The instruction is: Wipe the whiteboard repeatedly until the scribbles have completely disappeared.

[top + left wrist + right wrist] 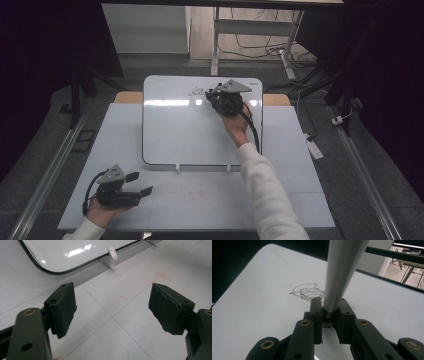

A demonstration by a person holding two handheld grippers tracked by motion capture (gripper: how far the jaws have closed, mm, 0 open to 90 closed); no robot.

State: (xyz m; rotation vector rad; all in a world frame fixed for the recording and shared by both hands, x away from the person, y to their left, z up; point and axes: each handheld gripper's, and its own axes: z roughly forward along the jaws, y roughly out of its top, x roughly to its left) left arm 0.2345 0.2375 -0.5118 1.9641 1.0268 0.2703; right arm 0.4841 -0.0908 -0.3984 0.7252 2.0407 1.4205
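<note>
White tabletop (pixel 200 200) is seen under a whiteboard (pixel 175 130), taken here as the landmark. Left hand-held gripper (pixel 141 183) is held near the tabletop's front left corner, in front of the whiteboard's lower left corner and apart from it; its jaws are spread wide with nothing between them, confirmed in the left gripper view (pixel 112 307), where bare tabletop with faint red marks is seen between the pads. Two small white clips (pixel 177 167) are seen at the whiteboard's lower edge. Scribbled loops (pixel 196 91) are drawn near the whiteboard's top edge, centre-right. Right hand-held gripper (pixel 216 95) is held over the whiteboard's upper right part, just right of the scribble; its jaws are clamped on a pale grey marker (pixel 339 272). Marker tip contact with the whiteboard cannot be told.
</note>
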